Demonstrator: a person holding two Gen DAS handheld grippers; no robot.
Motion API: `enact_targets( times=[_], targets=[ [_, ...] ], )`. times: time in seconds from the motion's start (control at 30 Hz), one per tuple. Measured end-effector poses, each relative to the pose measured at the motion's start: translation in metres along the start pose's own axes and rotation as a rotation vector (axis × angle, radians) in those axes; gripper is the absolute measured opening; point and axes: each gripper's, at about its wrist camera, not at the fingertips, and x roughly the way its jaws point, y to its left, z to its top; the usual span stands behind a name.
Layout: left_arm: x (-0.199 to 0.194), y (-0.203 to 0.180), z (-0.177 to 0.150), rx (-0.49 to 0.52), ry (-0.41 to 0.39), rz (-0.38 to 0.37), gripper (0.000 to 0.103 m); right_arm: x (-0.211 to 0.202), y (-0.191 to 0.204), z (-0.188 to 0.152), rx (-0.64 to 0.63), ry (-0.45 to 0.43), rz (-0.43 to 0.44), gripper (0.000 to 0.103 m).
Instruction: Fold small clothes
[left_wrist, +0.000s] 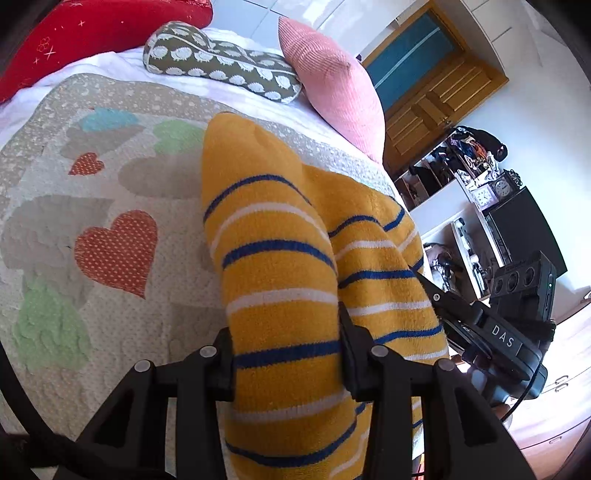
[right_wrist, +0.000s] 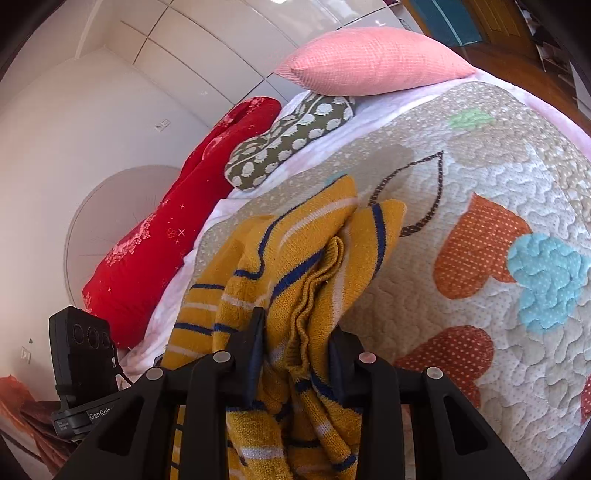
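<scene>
**Both claws clamped on the striped knit, lifted over the quilt**

Left wrist view: left gripper (left_wrist: 286, 354) has its two black fingers pressed on a fold of the yellow striped garment (left_wrist: 280, 229), which fills the centre of the frame and runs off the bottom edge. Its overall shape cannot be made out; only rounded folds with blue and white stripes show. Right gripper (left_wrist: 439, 299) enters from the right edge, its fingertips buried behind the cloth, body and camera block visible.

Right wrist view: right gripper (right_wrist: 295, 354) is closed on a bunched, ribbed edge of the same garment (right_wrist: 288, 258). Cloth hangs crumpled between the fingers and passes out of sight below. Lower left, part of the left gripper's camera block (right_wrist: 83, 354) shows; its fingers are hidden.

Garment sits over the quilt (left_wrist: 110, 177) with heart patches, mid-frame in both views; whether any part touches the quilt is unclear.

Upper frame: pink pillow (left_wrist: 328, 74), patterned bolster (left_wrist: 221, 62), red cushion (left_wrist: 92, 29), cut by the frame edge. Shelves (left_wrist: 469, 166) at right, contents too small to tell.
</scene>
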Motion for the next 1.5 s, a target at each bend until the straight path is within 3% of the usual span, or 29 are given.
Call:
enact_targets(
  times=[0.3, 0.43, 0.53, 0.57, 0.7, 0.8, 0.9, 1.13, 1.2, 1.3, 1.4, 1.5],
  targets=[
    [0.01, 0.043, 0.018, -0.033, -0.012, 0.113, 0.04, 0.051, 0.03, 0.012, -0.072, 0.016, -0.039, 0.03],
    [0.035, 0.072, 0.015, -0.09, 0.04, 0.162, 0.043, 0.083, 0.01, 0.012, -0.061, 0.046, -0.113, 0.028],
    [0.032, 0.086, 0.008, -0.132, 0.036, 0.107, 0.046, 0.096, -0.019, 0.008, -0.026, 0.063, -0.221, 0.03],
    [0.027, 0.087, 0.007, -0.134, 0.031, 0.102, 0.047, 0.096, -0.03, 0.007, 0.003, 0.066, -0.22, 0.036],
    [-0.008, 0.08, -0.004, -0.106, -0.034, 0.156, 0.047, 0.07, -0.044, 0.012, 0.036, 0.031, -0.216, 0.041],
    [-0.035, 0.075, -0.015, -0.083, -0.102, 0.216, 0.05, 0.038, -0.028, 0.019, -0.031, -0.024, -0.208, 0.041],
    [-0.057, 0.073, -0.031, -0.076, -0.161, 0.294, 0.052, 0.012, -0.003, 0.019, -0.073, -0.055, -0.136, 0.041],
    [-0.073, 0.068, -0.064, -0.054, -0.193, 0.358, 0.053, 0.039, 0.053, -0.025, -0.195, 0.075, 0.018, 0.041],
    [-0.075, 0.065, -0.071, -0.043, -0.198, 0.365, 0.055, 0.057, 0.045, -0.039, -0.179, 0.123, -0.005, 0.041],
    [-0.08, 0.059, -0.081, -0.017, -0.223, 0.39, 0.055, 0.085, 0.011, -0.056, -0.136, 0.196, -0.139, 0.036],
    [-0.092, 0.047, -0.09, 0.024, -0.287, 0.444, 0.064, 0.064, 0.005, -0.06, -0.118, 0.143, -0.108, 0.035],
    [-0.113, 0.028, -0.101, 0.077, -0.414, 0.529, 0.072, 0.028, 0.02, -0.068, -0.183, 0.056, -0.165, 0.045]
  ],
)
